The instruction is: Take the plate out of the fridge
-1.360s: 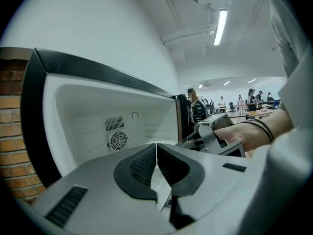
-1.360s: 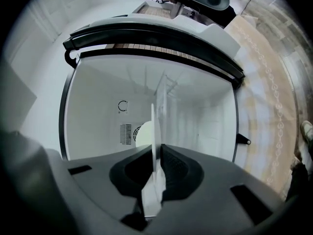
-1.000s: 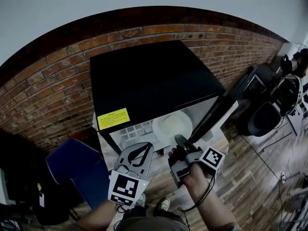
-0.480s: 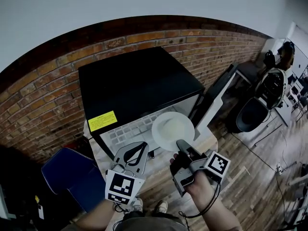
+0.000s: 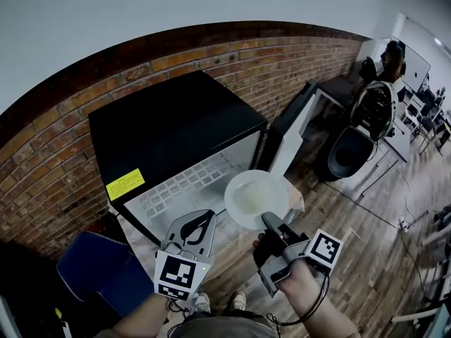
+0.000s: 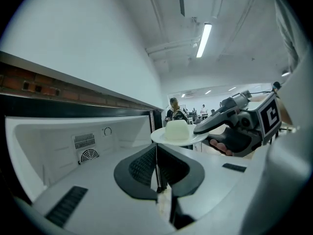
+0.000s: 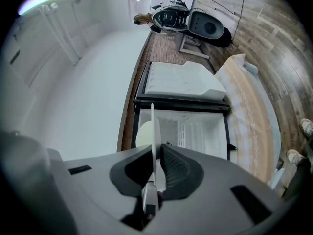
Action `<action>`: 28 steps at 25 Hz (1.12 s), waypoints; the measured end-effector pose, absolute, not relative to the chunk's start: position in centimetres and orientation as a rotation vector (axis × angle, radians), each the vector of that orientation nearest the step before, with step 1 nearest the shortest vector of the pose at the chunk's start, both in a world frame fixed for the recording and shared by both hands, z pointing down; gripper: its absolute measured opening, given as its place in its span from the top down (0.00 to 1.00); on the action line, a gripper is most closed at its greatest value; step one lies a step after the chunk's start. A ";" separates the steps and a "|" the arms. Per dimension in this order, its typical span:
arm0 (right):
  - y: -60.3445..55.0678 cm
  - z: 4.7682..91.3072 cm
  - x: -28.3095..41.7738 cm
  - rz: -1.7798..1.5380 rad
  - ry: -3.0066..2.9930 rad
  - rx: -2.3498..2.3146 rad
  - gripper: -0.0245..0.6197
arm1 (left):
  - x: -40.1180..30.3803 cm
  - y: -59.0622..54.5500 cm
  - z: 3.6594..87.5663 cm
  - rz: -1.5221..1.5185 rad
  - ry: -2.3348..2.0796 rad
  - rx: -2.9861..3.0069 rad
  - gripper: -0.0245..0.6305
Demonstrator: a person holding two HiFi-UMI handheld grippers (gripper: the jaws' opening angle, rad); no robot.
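before open fridge [image 5: 176, 129], plate [image 5: 255, 199] level, rim pinched in right claw [image 5: 269, 220]; left claw [image 5: 208, 215] closed, empty.

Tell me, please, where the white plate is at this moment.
In the head view the plate is just right of centre, outside the open fridge and in front of it, gripped by its near rim in the right gripper.

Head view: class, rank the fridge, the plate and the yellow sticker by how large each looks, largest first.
1. fridge
2. plate, though it sits nearer the camera, which makes it look larger
3. yellow sticker
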State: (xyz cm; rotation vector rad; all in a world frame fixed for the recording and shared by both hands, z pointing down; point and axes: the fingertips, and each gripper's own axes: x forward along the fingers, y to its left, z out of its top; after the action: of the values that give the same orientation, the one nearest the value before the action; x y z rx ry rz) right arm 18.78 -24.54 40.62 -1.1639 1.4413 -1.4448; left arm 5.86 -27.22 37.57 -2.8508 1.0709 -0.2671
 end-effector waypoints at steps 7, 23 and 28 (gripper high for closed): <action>-21.6 42.0 21.6 -1.417 1.359 -1.205 0.89 | 9.2 -26.0 38.3 -0.284 0.946 -2.892 0.93; -16.3 47.1 26.0 -1.415 1.172 -1.301 0.89 | 14.7 -22.7 41.7 -0.372 0.721 -2.965 0.93; -15.3 48.8 26.6 -1.424 1.144 -1.319 0.89 | 15.3 -21.8 42.8 -0.410 0.681 -2.977 0.93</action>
State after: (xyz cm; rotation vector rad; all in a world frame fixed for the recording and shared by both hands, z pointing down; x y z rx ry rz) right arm 26.59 -15.32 48.83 -1.3190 1.1440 -1.4241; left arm 15.26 -21.80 42.83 -2.9767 0.6805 -0.4098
